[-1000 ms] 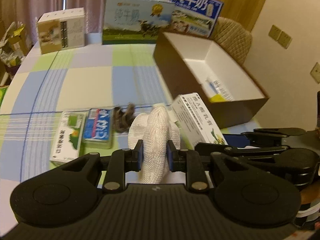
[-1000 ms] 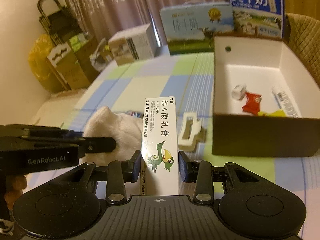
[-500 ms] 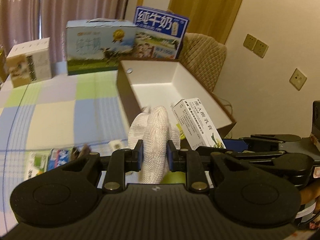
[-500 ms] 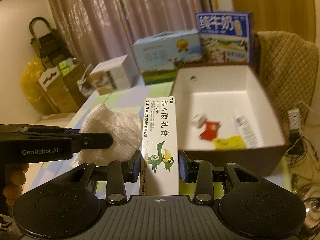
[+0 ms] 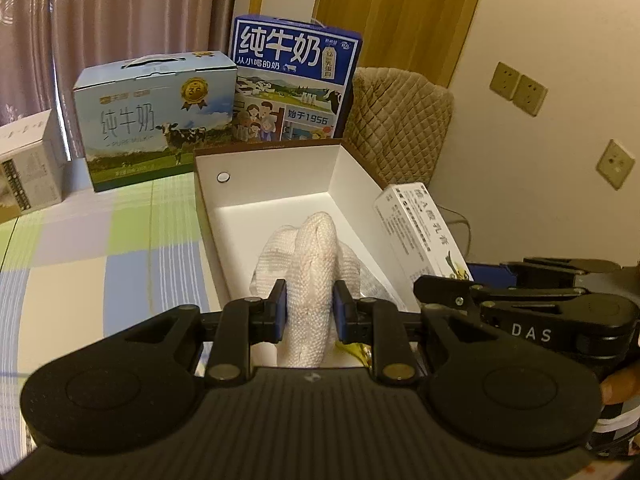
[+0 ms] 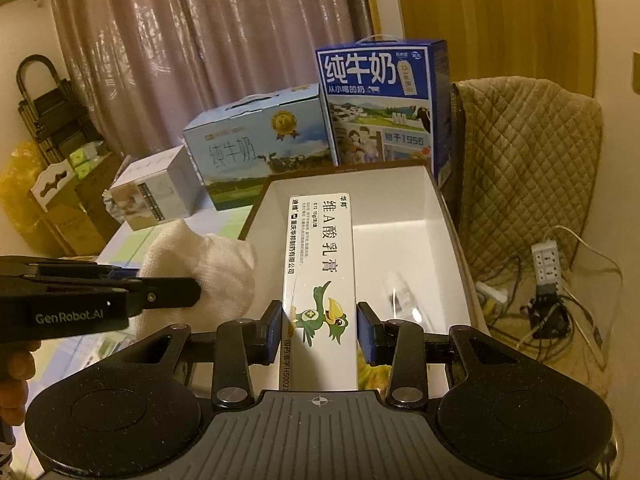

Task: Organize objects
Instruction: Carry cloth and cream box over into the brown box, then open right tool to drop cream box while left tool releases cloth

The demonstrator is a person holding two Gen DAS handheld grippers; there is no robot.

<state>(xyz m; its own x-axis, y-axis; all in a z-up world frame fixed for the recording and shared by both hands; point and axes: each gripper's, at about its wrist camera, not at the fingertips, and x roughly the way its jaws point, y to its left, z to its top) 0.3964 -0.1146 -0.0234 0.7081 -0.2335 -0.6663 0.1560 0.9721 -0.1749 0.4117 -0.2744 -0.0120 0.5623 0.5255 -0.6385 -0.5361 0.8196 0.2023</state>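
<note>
Left gripper [image 5: 309, 307]: black two-finger tool with blue pads, pinching a white knitted cloth [image 5: 310, 280]; it hangs over the near end of the open box.
White knitted cloth: soft, ribbed weave, bunched into a rounded lump that rises above the pads and droops below them; from the right wrist view it shows as a fluffy mound [image 6: 200, 260] at the box's left wall.
Right gripper [image 6: 319, 330]: same black tool, blue pads pressed on both long sides of a white cardboard ointment carton [image 6: 320, 280], held above the box interior.
White cardboard ointment carton: long, flat-sided and smooth, printed with black Chinese characters and a green cartoon bird; it points toward the box's far wall.
Open box [image 5: 280, 184]: rectangular card, brown outside, matte white inside, with a small round hole in the far wall; a small whitish tube [image 6: 400, 296] lies on its floor, blurred.
Table [image 5: 100, 248]: covered in a checked cloth of pale blue, green, cream and lilac, left of the box.
Behind the box: a light-blue milk carton case with handle [image 5: 156, 120] and a dark-blue milk case [image 5: 296, 80], both glossy card.
Right of the box: a quilted tan chair back [image 6: 528, 160].
Room: pinkish pleated curtains [image 6: 200, 40] and a cream wall with sockets [image 5: 520, 88].
</note>
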